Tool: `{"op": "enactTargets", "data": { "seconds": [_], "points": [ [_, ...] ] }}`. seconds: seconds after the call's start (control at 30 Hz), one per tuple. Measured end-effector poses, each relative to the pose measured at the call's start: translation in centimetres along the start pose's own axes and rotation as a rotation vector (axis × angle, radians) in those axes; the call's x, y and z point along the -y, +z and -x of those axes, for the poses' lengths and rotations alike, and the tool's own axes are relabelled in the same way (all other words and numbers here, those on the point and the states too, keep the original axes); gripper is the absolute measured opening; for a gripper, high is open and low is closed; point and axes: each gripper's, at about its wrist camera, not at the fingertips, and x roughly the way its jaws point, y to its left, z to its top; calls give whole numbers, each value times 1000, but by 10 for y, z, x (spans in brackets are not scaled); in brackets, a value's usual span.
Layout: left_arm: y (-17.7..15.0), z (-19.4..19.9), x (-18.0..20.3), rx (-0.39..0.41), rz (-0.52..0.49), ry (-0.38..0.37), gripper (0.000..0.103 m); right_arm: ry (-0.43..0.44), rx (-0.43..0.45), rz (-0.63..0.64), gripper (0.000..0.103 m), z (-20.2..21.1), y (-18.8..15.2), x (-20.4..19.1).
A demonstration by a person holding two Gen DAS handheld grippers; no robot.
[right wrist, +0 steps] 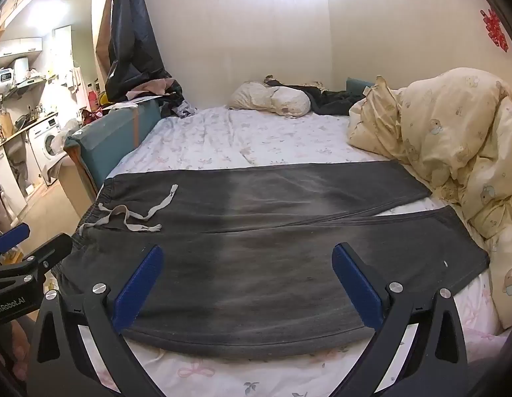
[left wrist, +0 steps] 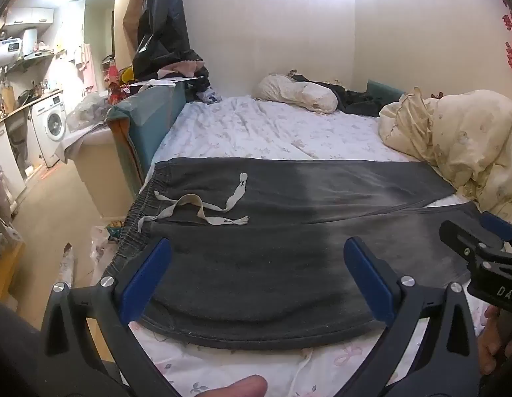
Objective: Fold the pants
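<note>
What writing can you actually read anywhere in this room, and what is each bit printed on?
"GenRobot.AI": white lettering on the black body of the left gripper, seen from the right wrist camera.
"DAS": cut-off white letters on the black body of the right gripper, seen from the left wrist camera.
Digits on the white wall-mounted water heater's display: too small to read.

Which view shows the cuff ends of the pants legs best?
The right wrist view: both cuffs of the pants show, the near one fully, the far one beside the duvet. In the left wrist view the right gripper hides the near cuff, and only the far cuff shows.
</note>
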Motion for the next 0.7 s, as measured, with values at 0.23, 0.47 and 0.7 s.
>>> {"op": "enactTargets", "data": {
  "seconds": [0.23,0.47,0.7],
  "points": [
    [4,3,2,-4,13,3,102,-22,-9,22,103,2,-2,-3],
    [5,8,6,-7,32,5,102,-21,-8,16,103,4,-3,0],
    [5,7,-1,-11,39,-3,102,-23,-18,17,103,6,-5,0]
  ]
}}
